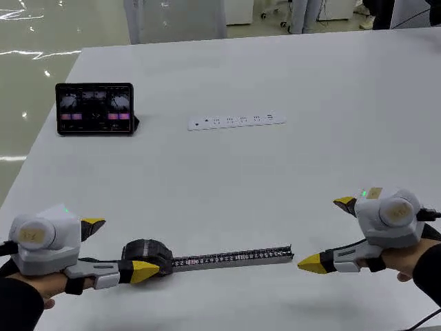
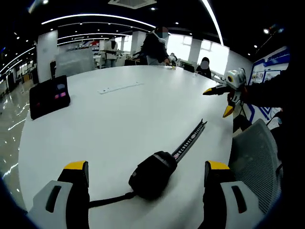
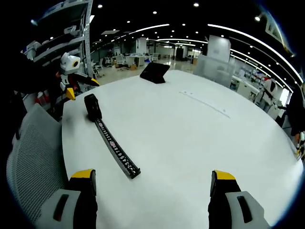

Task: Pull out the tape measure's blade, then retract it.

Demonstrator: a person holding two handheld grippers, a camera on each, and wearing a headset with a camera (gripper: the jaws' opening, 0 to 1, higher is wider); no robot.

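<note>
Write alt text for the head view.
A black tape measure lies on a white table between the open fingers of the left gripper, its blade pulled out toward the right. The right gripper, also open, sits just off the blade's end. A tablet and a power strip sit farther back.

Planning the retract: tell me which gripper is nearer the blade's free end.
Right. The right gripper sits open just beyond the blade's tip, apart; the left gripper straddles the case.

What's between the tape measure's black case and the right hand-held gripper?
The pulled-out blade lies there on the table, with a small bare gap before the right hand-held gripper, seen in the head view.
</note>
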